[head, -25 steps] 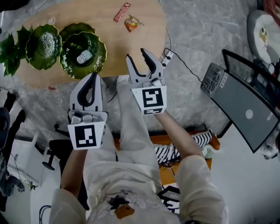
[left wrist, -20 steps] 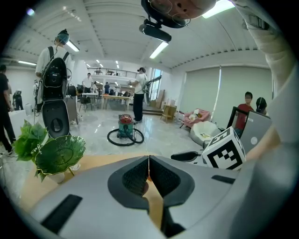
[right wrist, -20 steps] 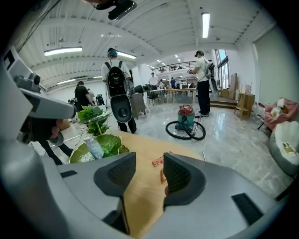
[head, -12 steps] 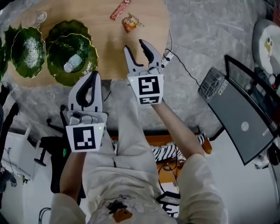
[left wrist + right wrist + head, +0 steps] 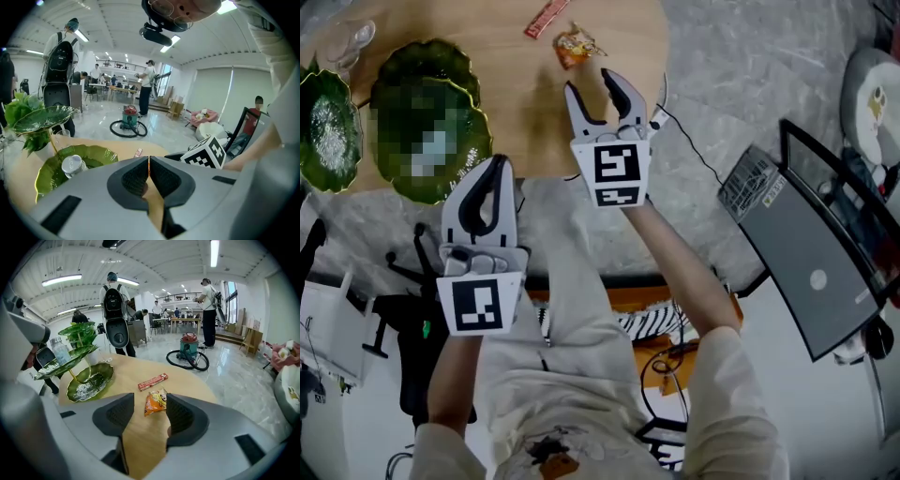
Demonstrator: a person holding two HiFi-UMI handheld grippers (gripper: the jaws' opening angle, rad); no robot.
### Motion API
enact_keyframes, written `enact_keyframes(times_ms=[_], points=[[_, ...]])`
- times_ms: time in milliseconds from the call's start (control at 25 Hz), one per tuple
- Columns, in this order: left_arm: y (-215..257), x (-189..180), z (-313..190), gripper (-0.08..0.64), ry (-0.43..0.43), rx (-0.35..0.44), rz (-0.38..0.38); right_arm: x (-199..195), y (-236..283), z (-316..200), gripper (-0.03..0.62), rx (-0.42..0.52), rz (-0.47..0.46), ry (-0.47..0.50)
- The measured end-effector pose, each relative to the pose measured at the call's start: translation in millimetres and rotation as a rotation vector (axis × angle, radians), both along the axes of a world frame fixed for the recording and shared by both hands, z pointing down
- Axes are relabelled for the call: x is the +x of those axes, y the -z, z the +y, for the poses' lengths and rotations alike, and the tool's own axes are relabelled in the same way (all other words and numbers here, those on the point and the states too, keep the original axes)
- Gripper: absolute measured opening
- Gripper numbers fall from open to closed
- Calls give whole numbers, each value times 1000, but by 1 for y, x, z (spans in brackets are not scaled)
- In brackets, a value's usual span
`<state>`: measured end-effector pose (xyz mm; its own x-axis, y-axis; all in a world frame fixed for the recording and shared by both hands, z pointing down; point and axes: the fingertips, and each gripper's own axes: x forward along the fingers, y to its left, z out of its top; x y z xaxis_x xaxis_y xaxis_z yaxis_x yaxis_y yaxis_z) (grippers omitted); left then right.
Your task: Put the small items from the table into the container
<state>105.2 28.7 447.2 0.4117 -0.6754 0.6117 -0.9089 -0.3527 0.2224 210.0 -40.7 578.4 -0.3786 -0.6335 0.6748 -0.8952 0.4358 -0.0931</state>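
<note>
**Lining up the right tongs on the orange packet**

Head view: the right tongs (image 5: 592, 87), empty with jaws apart and opening, tilt down at the orange packet (image 5: 574, 47) just ahead on the surface (image 5: 525, 94). The left tongs (image 5: 485, 180) sit farther off, beside the green dish (image 5: 471, 103).

Left gripper view: the pads are together with nothing between them.

Right gripper view: the packet (image 5: 154, 402) lies lengthwise, dead ahead of the gap.

Ceiling lights (image 5: 214, 251) shine bright; edges curve fisheye-like.

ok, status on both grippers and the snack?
Left gripper shut, empty. Right gripper opening, nothing between its jaws, lined up on orange packet, short of it. Red bar beyond packet; nothing in the way.
</note>
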Motion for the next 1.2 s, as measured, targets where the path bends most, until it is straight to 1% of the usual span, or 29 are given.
enact_keyframes(times_ms=[240,560,720,960,1040,1120,1200], points=[[-11,-1,8,9,11,-12,8,5,-22,-7,204,-6,28,21],[-19,-3,8,9,46,-25,23,19,-43,-24,206,-26,43,-17],[-23,-2,9,9,29,-33,19,24,-52,-30,206,-20,91,-13],[-28,-9,10,9,28,-43,14,26,-58,-35,202,-16,129,18],[-29,-12,9,9,36,-42,17,27,-62,-37,190,-22,139,28],[-27,-16,8,9,50,-35,17,25,-65,-38,150,-26,152,40],[-25,-18,8,9,52,-26,18,25,-69,-35,129,-39,162,55]])
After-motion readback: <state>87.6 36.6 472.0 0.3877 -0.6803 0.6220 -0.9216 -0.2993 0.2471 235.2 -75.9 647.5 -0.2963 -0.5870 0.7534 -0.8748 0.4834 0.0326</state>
